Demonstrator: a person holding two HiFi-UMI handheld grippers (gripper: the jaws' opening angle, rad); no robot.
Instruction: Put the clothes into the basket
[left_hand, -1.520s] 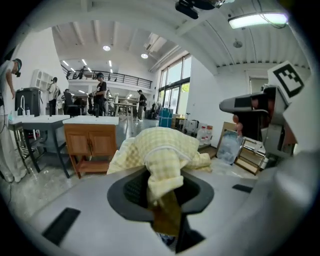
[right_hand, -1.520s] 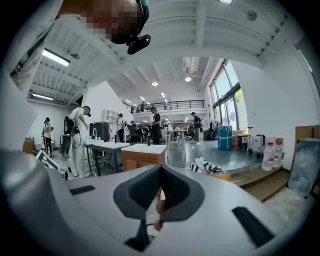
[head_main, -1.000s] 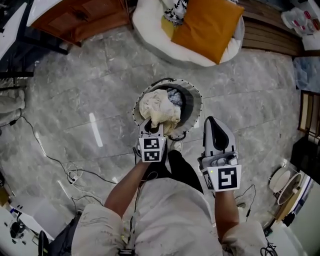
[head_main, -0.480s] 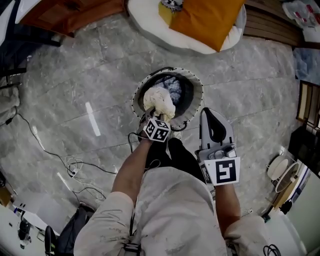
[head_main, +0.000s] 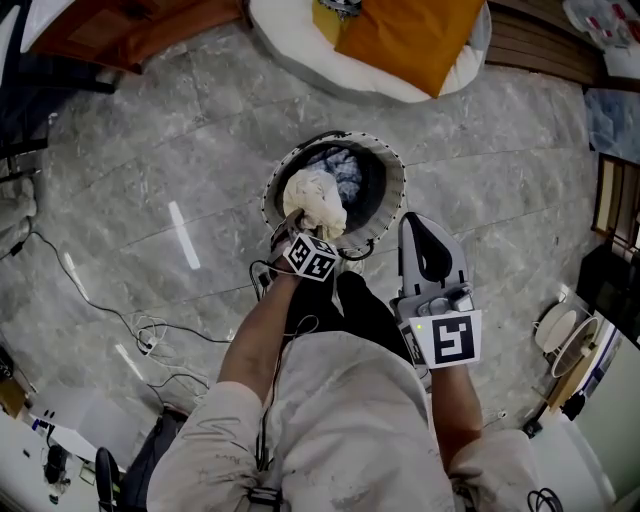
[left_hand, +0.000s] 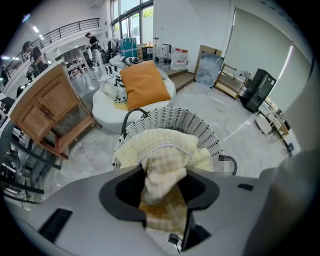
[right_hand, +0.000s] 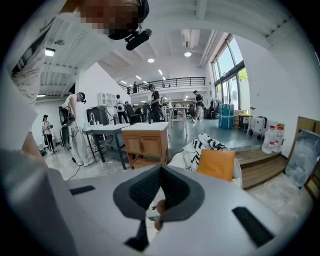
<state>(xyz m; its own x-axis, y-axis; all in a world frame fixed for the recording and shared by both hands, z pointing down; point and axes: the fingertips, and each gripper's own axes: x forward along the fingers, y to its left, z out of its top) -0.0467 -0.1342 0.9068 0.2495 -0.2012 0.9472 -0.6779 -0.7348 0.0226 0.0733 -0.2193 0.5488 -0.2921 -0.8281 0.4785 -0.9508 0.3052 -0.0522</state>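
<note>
A white wicker basket (head_main: 395, 172) stands on the grey floor in front of the person, with bluish clothes (head_main: 345, 168) inside. A cream checked cloth (head_main: 314, 198) lies over its near rim. My left gripper (head_main: 300, 226) points steeply down over that rim. Its jaws are opening, and the cloth (left_hand: 161, 160) still hangs between them, with the basket (left_hand: 200, 125) just beyond. To the right of the basket, my right gripper (head_main: 422, 226) is held above the floor. In its own view the right gripper (right_hand: 159, 172) has its pads together and nothing between them.
A round white cushion bed (head_main: 300, 55) with an orange pillow (head_main: 410, 40) lies beyond the basket. A wooden cabinet (head_main: 150, 25) stands at the top left. Cables (head_main: 150, 335) trail on the floor at the left. A fan (head_main: 560, 355) and shelving stand at the right.
My left gripper has sunk toward the basket's near rim and rolled, carrying the cream cloth lower. The cloth now sits more bunched over the rim. The right gripper has barely moved.
</note>
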